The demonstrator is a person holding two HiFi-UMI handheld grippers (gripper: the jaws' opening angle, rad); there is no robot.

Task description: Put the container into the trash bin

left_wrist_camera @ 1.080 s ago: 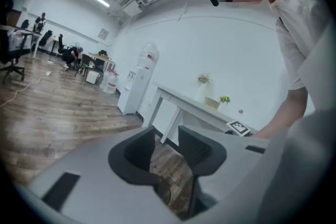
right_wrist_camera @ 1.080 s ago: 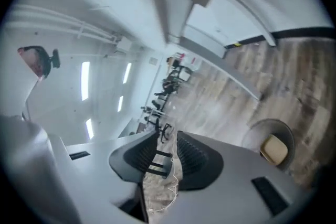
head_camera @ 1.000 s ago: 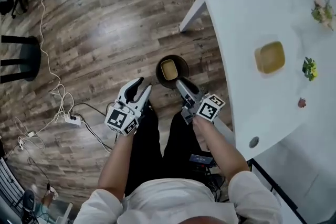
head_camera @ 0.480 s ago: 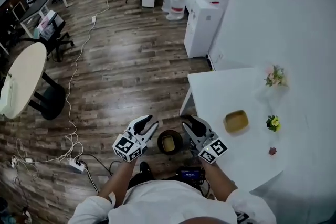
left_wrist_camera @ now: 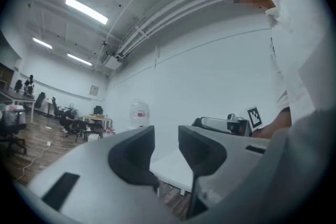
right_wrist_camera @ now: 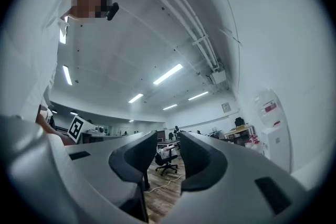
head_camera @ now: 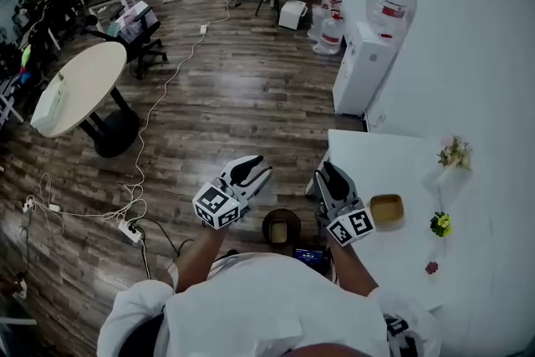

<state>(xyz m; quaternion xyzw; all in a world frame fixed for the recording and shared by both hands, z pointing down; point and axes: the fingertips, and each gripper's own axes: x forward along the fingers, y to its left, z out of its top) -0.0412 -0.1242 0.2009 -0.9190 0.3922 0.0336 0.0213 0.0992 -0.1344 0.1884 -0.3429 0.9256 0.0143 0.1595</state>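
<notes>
L gripper (head_camera: 253,171): jaws spread, nothing betw. them. R gripper (head_camera: 329,175): jaws opening, also empty. Both are held up in front of the person, either side of the trash bin (head_camera: 297,221) on the floor.

One tan container (head_camera: 277,232) lies inside the bin, so the drop step appears done. A 2nd container (head_camera: 387,209) sits on the white table (head_camera: 376,163) near the R gripper. If it's required, the next move is reach and pinch its rim.

Room: open office, wood floor (head_camera: 242,104), round table (head_camera: 79,88), water dispenser (head_camera: 364,67).
</notes>
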